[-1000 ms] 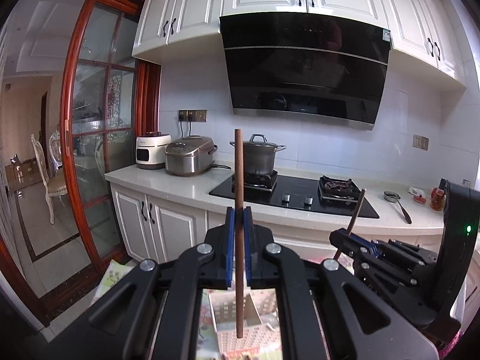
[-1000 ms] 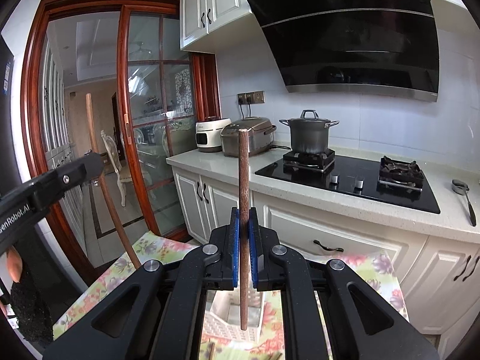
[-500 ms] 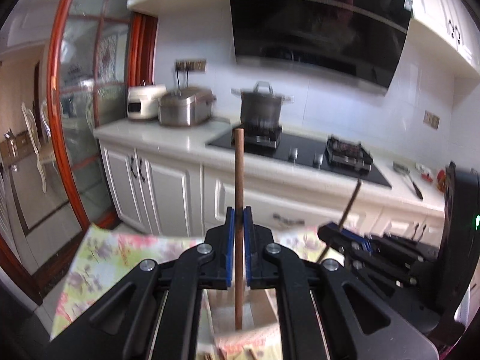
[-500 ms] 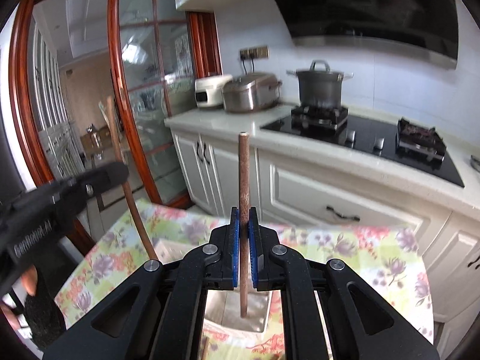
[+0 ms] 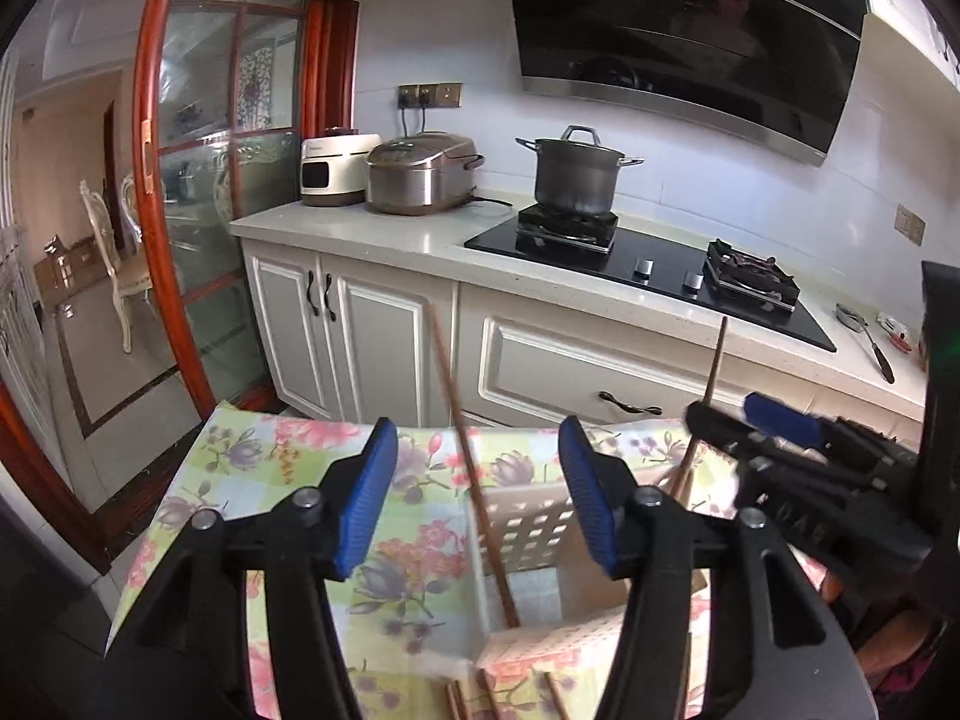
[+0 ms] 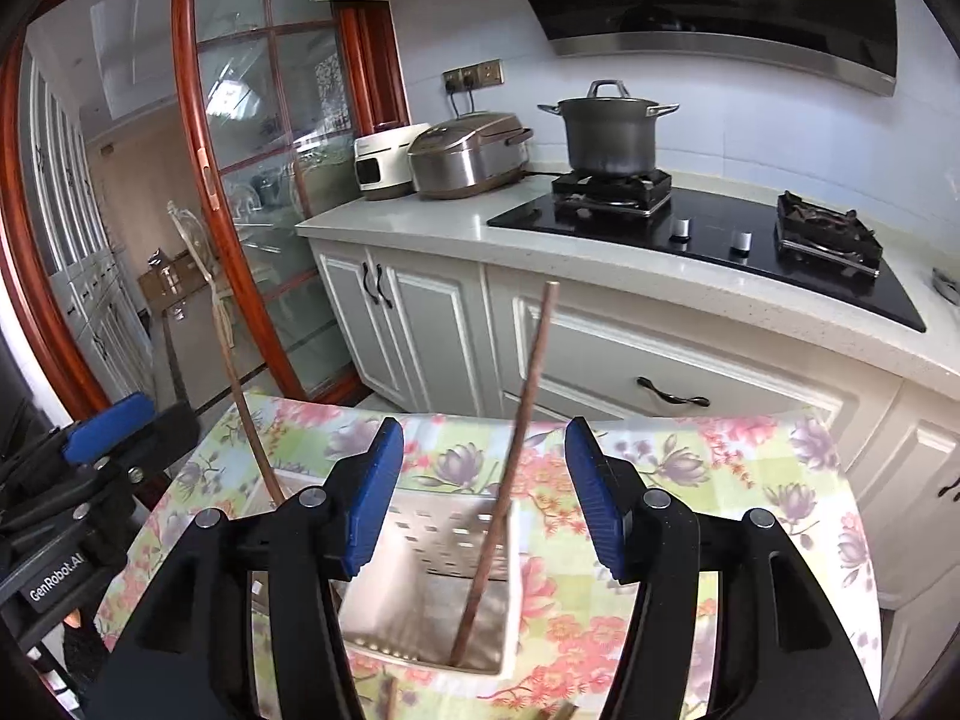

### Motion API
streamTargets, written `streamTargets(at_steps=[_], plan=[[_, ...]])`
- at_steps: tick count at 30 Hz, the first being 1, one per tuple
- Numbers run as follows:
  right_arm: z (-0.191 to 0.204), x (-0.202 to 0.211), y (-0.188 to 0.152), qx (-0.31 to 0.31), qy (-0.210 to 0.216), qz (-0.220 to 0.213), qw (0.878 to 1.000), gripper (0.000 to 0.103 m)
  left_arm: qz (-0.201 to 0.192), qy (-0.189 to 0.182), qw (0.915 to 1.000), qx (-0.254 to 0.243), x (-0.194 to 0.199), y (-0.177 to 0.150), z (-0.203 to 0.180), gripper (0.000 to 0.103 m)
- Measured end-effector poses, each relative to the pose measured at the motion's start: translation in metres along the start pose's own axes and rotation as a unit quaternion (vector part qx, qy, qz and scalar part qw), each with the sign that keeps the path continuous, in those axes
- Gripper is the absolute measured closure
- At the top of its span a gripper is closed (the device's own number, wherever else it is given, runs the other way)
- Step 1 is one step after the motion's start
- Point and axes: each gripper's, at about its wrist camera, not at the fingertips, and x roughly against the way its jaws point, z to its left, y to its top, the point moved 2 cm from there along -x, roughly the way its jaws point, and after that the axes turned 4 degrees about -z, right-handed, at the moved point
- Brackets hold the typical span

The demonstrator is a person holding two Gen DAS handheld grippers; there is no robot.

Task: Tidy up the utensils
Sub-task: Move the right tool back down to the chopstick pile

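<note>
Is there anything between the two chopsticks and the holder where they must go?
Nothing visible does. Both gripper jaws have just opened: the left gripper and right gripper stand open, and each chopstick already leans with its lower end inside the perforated holder on the floral cloth.

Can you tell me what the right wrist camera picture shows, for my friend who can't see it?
The right tongs are open above a white slotted holder on a flowery tablecloth, and a brown chopstick stands tilted inside the holder, untouched. The left tongs and a second chopstick show at the left, with a kitchen counter behind.
</note>
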Motion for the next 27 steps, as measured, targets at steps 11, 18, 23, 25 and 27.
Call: streamTargets(at_steps=[11, 18, 23, 25, 27], plan=[[-0.010, 0.049, -0.039, 0.008, -0.007, -0.016, 1.000, 0.048, -0.022, 0.036, 0.9989, 0.017, 0.046, -0.052, 0.024, 0.015], [-0.012, 0.081, -0.093, 0.012, -0.023, -0.019, 0.999, 0.048, -0.038, 0.038, 0.9983, 0.023, 0.076, -0.094, 0.031, 0.005], [-0.022, 0.091, -0.135, -0.007, -0.041, 0.002, 0.999, 0.050, -0.018, 0.046, 0.9982, 0.033, 0.085, -0.120, 0.032, 0.005], [-0.025, 0.092, -0.151, -0.018, -0.043, 0.017, 0.999, 0.056, -0.008, 0.052, 0.9981, 0.032, 0.087, -0.129, 0.031, 0.005], [-0.028, 0.093, -0.162, -0.025, -0.046, 0.028, 0.998, 0.059, 0.001, 0.059, 0.9976, 0.036, 0.089, -0.141, 0.032, 0.005]])
